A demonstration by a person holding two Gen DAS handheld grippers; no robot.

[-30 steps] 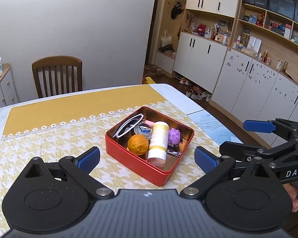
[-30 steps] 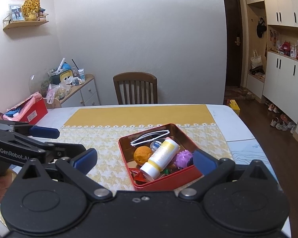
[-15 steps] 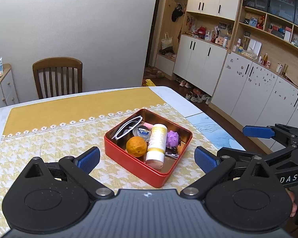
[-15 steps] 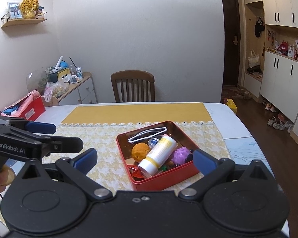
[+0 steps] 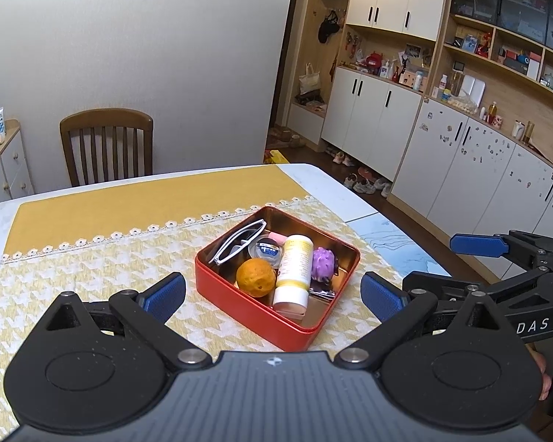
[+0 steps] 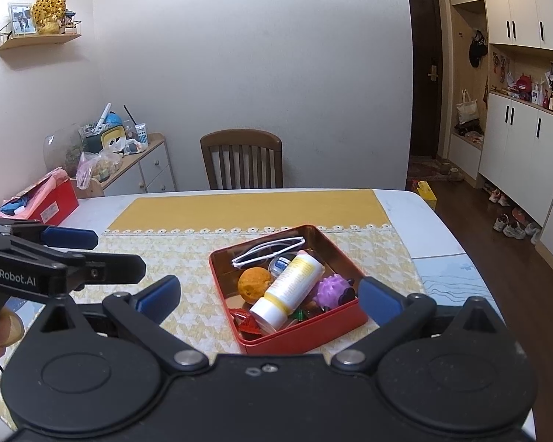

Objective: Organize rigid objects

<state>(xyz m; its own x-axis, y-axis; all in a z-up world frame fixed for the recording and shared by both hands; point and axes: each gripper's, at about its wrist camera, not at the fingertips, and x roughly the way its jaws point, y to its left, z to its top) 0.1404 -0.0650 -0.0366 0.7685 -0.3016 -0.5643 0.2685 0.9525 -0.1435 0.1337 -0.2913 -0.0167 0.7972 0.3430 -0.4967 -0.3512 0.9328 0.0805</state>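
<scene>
We note both grippers hover short of the red tin [image 5: 276, 316], which sits on the houndstooth cloth [image 5: 92, 276] near the right side of the counter [image 6: 416, 213]; left gripper [image 5: 272, 291] has its fingers spread wide with nothing between them, right gripper [image 6: 269, 291] likewise wide open and empty. The tin is packed: white-framed glasses [image 5: 237, 241] lean along the far-left wall, an orange [image 5: 256, 278] lies against a white-and-yellow bottle [image 5: 293, 269] on its side, a purple spiky ball [image 5: 324, 263] sits on the bottle's other side, a small clear jar [image 5: 267, 250] is behind the orange, and a red wrapper [image 6: 245, 322] lies at the near corner in the right view. Risks as we judge them: the bottle is round and lying flat, so a grip off its middle could roll it onto the orange or ball; a reach for the jar could catch the glasses frame and tip it over the rim; a sideways pull on anything wedged could drag the light tin across the cloth, perhaps toward the counter's right edge; the two grippers sit near each other and could collide if both go in at once
</scene>
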